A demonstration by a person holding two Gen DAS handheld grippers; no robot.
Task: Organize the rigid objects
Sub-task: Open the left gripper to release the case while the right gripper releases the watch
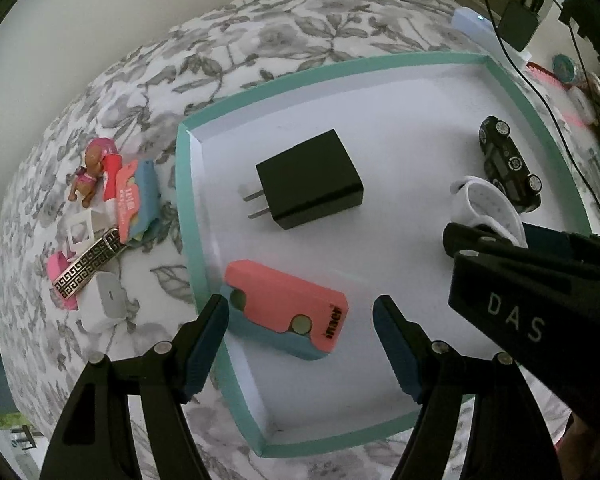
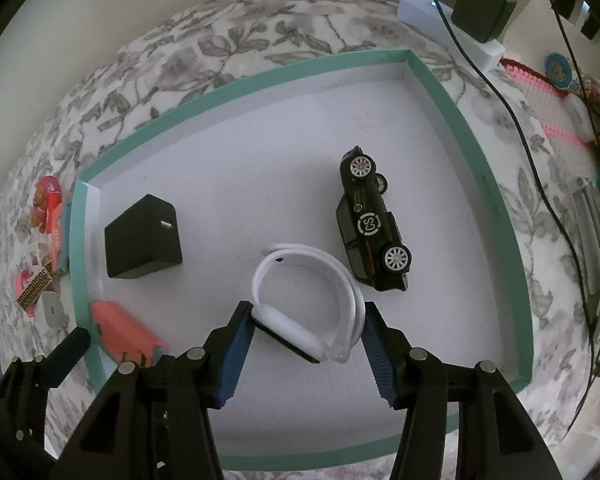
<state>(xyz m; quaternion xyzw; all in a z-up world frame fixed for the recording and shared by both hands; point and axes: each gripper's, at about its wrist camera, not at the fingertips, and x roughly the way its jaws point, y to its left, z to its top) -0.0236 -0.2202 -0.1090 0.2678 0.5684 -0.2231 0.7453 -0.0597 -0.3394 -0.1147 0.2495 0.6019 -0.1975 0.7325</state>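
Teal-rimmed tray (image 2: 476,168) with a white floor lies on a bed with a grey floral cover (image 1: 260,40). Inside it, a black wall charger (image 1: 310,180) sits toward the far left, a pink-and-blue case (image 1: 288,310) lies near the left wall, and a black toy car (image 2: 374,226) rests on its side toward the right. A white smartwatch (image 2: 312,304) with its band looped stands just left of the car.

Right tool (image 2: 308,344) points down over the watch; its blue pads (image 2: 236,356) stand on either side of the watch, the left one at its black face, the right one against the band. Whether they press it I cannot tell.

Left tool (image 1: 300,344) hangs over the pink-and-blue case with its fingers apart, one pad over the tray's left wall, nothing clamped.

Outside the tray, on the left, lies a small heap: a toy dog figure (image 1: 88,174), a patterned metal clip (image 1: 88,266), and a white charger (image 1: 104,304).
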